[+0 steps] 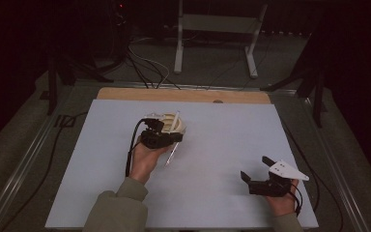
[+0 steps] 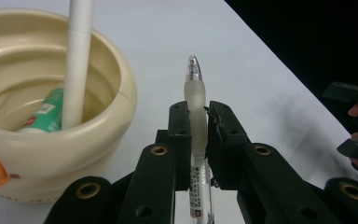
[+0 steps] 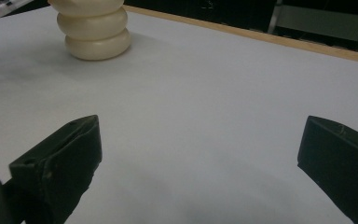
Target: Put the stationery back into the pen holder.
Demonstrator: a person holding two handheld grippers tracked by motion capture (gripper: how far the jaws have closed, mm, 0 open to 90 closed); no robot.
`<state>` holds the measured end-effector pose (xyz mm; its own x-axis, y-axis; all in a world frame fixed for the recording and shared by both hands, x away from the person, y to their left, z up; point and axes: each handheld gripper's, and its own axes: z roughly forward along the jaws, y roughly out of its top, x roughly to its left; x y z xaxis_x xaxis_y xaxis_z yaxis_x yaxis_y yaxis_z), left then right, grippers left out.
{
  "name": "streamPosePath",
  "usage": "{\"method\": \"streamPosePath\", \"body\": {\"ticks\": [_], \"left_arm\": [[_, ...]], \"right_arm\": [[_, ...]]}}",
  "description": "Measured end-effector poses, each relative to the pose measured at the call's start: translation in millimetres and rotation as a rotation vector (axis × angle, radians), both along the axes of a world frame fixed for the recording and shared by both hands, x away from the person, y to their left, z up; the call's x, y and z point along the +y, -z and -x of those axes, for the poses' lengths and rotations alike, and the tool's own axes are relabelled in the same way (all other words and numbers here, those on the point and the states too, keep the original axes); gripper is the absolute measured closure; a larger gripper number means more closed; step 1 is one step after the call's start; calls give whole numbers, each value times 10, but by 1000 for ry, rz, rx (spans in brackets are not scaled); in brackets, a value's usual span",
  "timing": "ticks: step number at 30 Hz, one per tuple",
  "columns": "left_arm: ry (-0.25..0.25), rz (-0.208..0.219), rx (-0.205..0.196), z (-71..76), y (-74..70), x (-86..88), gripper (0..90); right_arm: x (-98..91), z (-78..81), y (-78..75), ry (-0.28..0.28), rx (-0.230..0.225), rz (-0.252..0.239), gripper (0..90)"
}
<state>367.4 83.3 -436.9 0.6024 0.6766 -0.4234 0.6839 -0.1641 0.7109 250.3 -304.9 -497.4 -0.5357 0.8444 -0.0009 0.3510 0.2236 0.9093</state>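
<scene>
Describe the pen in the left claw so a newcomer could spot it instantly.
Start at the white table top and find the cream ribbed pen pot near its middle. Right beside the pot, the left claw is shut on a slim clear pen with a frosted grip and barcode label. The white pen and green item stand inside the pot.

Your bench [image 1: 222,193] has a pale sheet over it, wood showing along the far edge; a cream ribbed cup [image 3: 95,28] stands on it.
</scene>
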Motion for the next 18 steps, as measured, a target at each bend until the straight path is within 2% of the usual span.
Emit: {"method": "streamPosePath", "body": {"ticks": [10, 18], "left_arm": [[-9, 5, -21, -50, -141, 34, 809], [-22, 14, -29, -73, -190, 80, 809]], "right_arm": [[0, 0, 0, 0, 0, -1, 0], [0, 0, 0, 0, 1, -1, 0]]}}
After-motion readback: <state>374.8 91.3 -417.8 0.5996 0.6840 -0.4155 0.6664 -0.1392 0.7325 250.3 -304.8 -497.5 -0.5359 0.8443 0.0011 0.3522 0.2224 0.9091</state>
